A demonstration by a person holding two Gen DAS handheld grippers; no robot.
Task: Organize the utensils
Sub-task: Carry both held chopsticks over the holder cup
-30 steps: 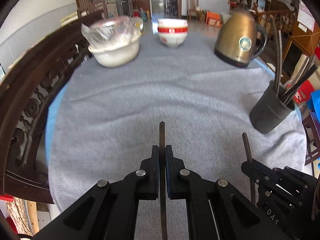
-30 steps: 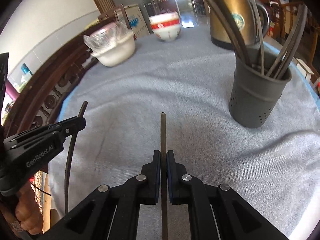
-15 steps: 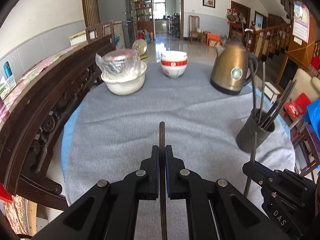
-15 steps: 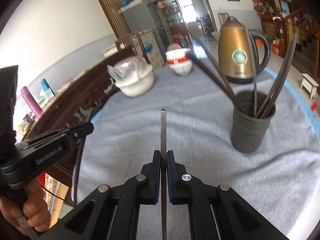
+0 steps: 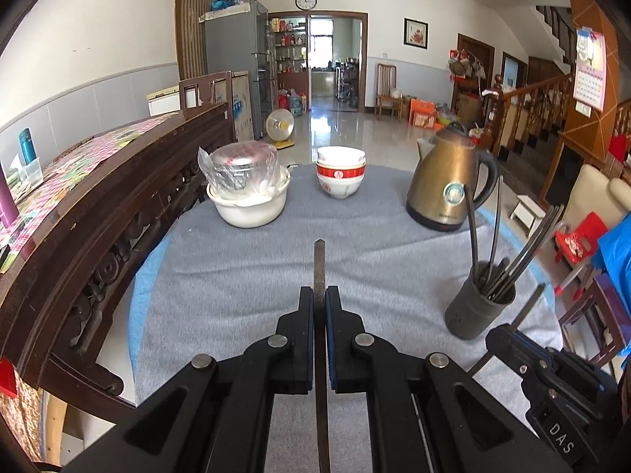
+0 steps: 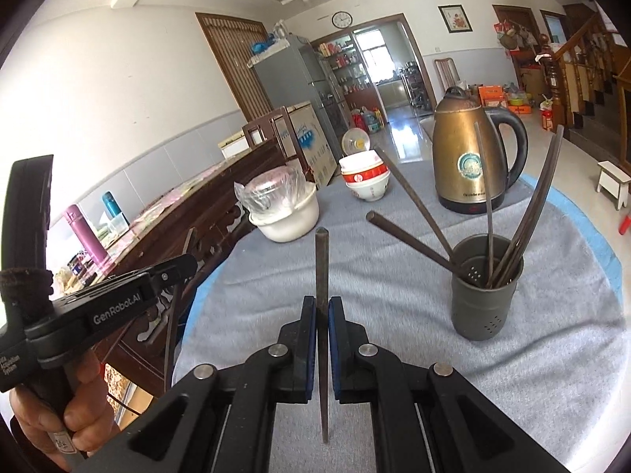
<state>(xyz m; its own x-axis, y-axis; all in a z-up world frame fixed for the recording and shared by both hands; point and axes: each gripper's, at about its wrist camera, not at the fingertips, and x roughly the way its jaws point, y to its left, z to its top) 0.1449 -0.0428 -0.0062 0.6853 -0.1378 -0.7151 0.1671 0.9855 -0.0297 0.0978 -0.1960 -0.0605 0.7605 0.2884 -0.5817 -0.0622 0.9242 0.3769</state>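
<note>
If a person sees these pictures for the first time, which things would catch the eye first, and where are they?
Probably the two chopsticks: the left hand-held gripper is shut on one chopstick, the right hand-held gripper on another, both above the grey cloth. To the right stands a dark holder with more chopsticks, and behind it a golden kettle.

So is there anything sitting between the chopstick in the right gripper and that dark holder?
No: only bare grey cloth separates chopstick and holder, right wrist view.
</note>
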